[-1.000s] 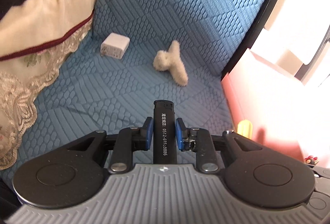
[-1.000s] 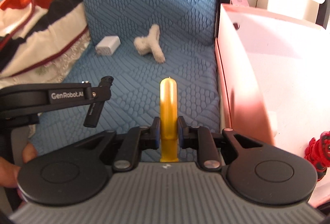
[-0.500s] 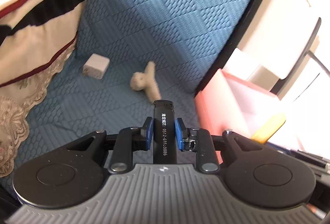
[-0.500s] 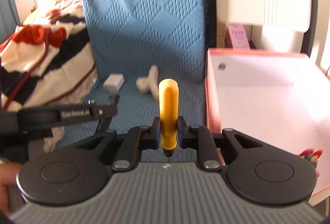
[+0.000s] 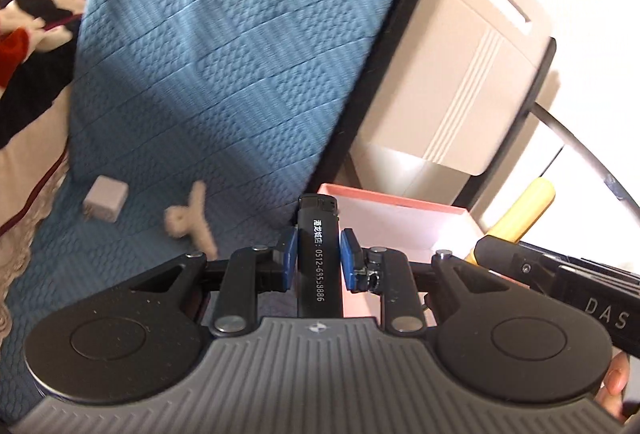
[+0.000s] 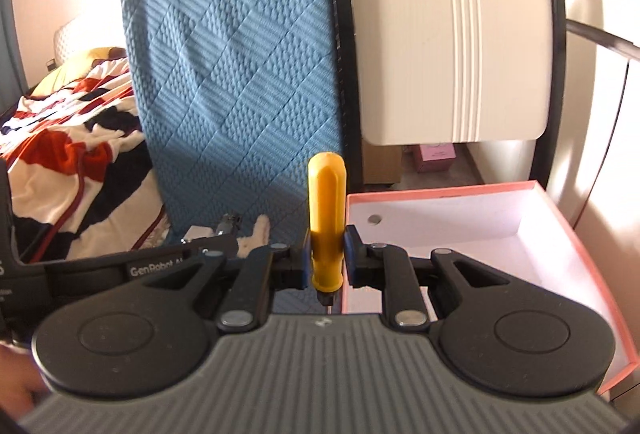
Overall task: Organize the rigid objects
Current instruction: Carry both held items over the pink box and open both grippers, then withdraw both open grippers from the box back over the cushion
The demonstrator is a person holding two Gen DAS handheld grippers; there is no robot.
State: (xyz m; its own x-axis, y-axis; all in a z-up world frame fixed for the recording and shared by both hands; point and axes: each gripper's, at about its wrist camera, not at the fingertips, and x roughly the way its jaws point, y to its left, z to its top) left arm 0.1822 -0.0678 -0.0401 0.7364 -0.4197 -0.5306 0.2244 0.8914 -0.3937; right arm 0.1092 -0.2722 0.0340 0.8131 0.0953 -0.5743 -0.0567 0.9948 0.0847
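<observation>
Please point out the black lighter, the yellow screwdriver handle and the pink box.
black plastic lighter [image 5: 319, 254], left wrist view, printed body
yellow screwdriver handle [image 6: 326, 210], right wrist view, upper shaft
pink cardboard box [image 6: 440, 191], right wrist view, far rim

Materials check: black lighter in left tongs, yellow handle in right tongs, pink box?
Black rectangular lighter: likely plastic, smooth semi-gloss, white printed digits.
Yellow rounded tool handle: probably moulded plastic, even satin sheen.
Pink open box: looks like cardboard, thin matte walls, white inside.
</observation>
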